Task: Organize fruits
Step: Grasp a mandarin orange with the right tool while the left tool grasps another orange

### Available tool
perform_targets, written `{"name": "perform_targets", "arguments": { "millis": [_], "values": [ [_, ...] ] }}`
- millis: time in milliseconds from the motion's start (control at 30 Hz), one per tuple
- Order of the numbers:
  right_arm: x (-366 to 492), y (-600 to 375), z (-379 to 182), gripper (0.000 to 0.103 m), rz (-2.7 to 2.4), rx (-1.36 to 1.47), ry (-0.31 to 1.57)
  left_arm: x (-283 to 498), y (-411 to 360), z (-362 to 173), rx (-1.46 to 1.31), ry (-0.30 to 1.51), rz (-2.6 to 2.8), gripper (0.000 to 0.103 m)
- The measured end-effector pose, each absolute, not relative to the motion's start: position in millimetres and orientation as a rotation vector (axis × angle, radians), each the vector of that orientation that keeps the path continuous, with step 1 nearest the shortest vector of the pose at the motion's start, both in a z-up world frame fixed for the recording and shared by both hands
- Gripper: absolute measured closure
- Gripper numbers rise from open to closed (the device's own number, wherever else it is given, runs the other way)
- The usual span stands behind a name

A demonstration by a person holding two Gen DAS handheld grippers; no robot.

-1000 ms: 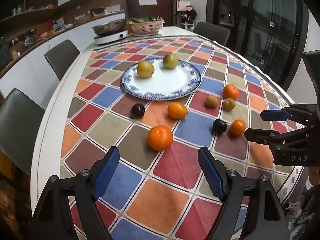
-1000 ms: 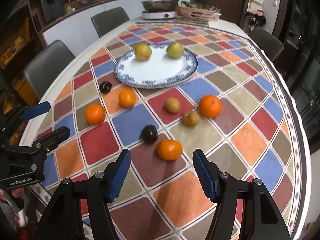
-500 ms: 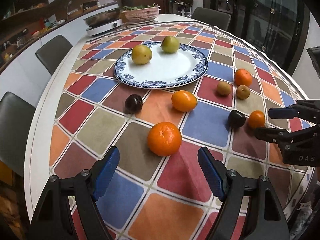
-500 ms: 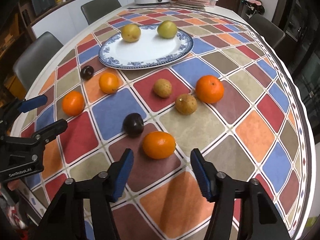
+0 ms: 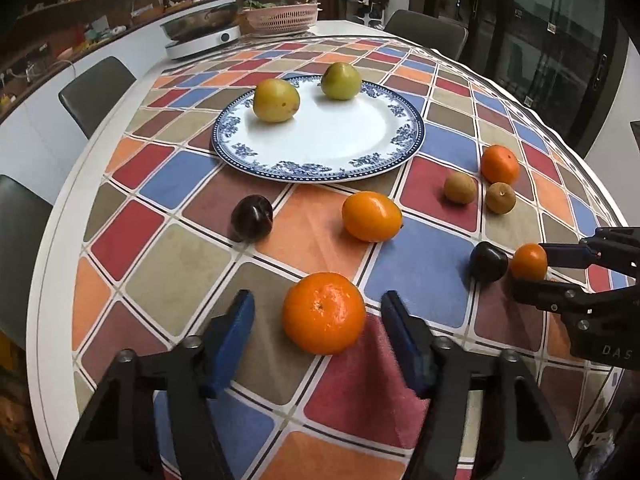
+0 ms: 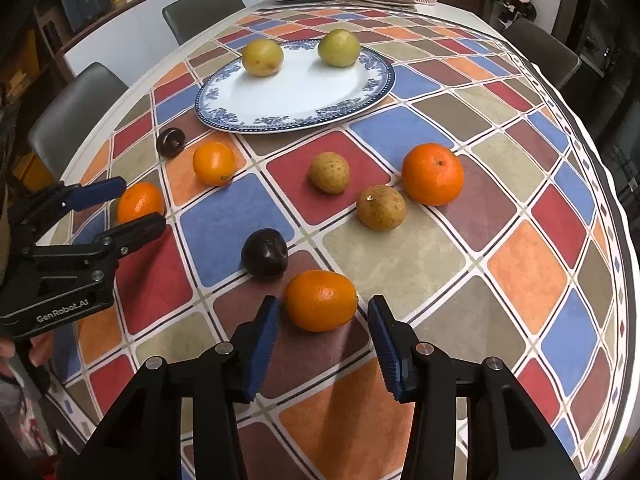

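A blue-rimmed white plate point(image 5: 320, 160) holds two yellow-green fruits point(image 5: 276, 100) on a checked tablecloth. Oranges, dark plums and brown fruits lie loose in front of it. My left gripper point(image 5: 318, 332) is open with a big orange point(image 5: 323, 312) just between its fingertips, untouched. My right gripper point(image 6: 322, 328) is open around a smaller orange point(image 6: 321, 300), beside a dark plum point(image 6: 265, 255). The left gripper also shows in the right wrist view point(image 6: 116, 210), the right gripper in the left wrist view point(image 5: 536, 266).
More loose fruit: an orange point(image 6: 433, 173), two brown fruits point(image 6: 381, 207), an orange point(image 6: 213, 163) and a plum point(image 6: 171, 142) near the plate. A cooker point(image 5: 200, 38) and pink basket point(image 5: 280, 18) stand at the far end. Chairs point(image 5: 96, 88) ring the table.
Both grippers have moved forward and lower toward the table. Each now has an orange between its open fingertips. The fruits have not moved.
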State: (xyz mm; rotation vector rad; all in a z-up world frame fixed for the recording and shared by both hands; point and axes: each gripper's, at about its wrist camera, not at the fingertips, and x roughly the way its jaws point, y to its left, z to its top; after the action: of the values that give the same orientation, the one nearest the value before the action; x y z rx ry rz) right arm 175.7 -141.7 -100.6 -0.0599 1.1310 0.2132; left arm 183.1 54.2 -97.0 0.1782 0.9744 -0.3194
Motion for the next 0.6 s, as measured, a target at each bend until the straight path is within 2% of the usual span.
{"name": "perform_targets", "arguments": {
  "millis": [167,600],
  "values": [
    [177.4,-142.6,-102.3,0.065,0.232,-0.047,1.133,183.4,52.1,-100.1,0.176,0.986,-0.326,0.062],
    [176.5,-141.1,-102.6,0.066,0.239,-0.057,1.12,181.0,51.4,-99.0,0.188,0.981,-0.321,0.063]
  ]
}}
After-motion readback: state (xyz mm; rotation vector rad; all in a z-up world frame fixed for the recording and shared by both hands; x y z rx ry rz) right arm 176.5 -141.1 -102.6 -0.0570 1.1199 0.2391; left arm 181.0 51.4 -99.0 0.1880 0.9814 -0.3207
